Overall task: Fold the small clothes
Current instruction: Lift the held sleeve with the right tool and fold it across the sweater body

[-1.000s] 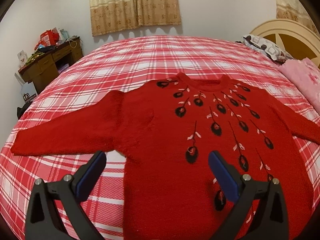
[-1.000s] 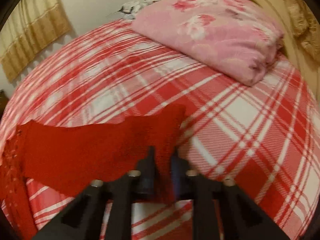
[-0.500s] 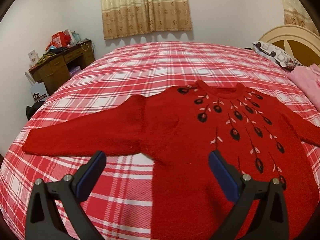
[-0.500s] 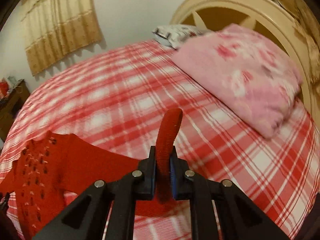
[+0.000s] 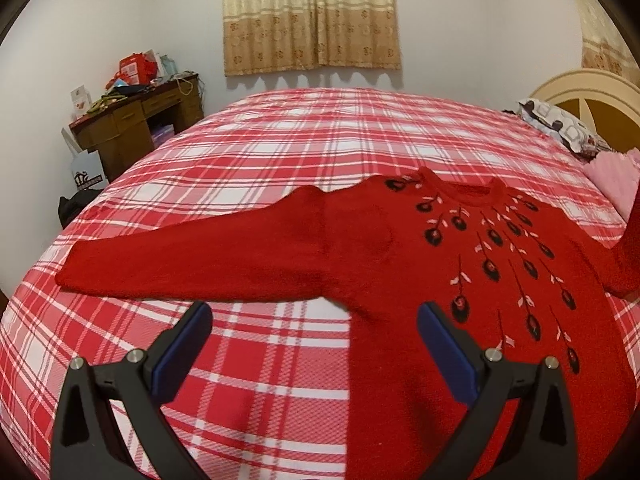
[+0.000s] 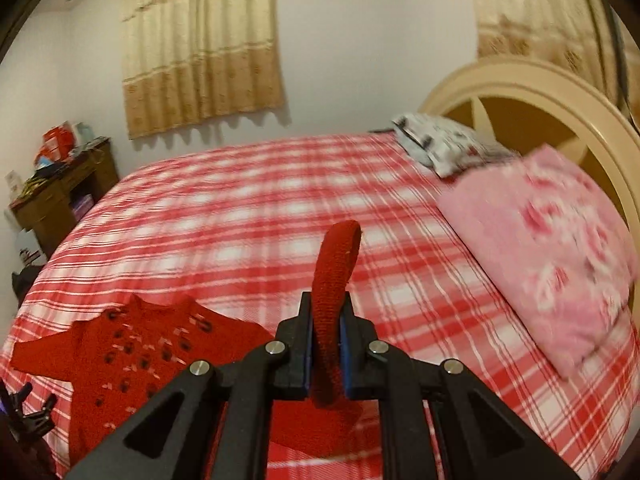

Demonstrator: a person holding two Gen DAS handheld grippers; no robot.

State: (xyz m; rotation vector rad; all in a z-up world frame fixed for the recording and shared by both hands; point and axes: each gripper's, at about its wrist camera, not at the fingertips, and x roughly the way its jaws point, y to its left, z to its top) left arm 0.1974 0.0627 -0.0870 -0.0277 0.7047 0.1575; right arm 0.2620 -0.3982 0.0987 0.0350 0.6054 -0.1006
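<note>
The right gripper pinches the sweater's cuff at 12 o'clock, raised for folding inward; the left gripper gapes empty, ready.

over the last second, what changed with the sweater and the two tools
The right tool, shut on the sleeve cuff, has lifted it off the bed toward the sweater body. The left tool drifted sideways, open and empty. The other sleeve stayed flat.

Plain white walls, beige patterned curtain over the window, bed with red plaid sheet, cream arched headboard, cluttered wooden desk beside the left wall, pink floral blanket, patterned pillow
</note>
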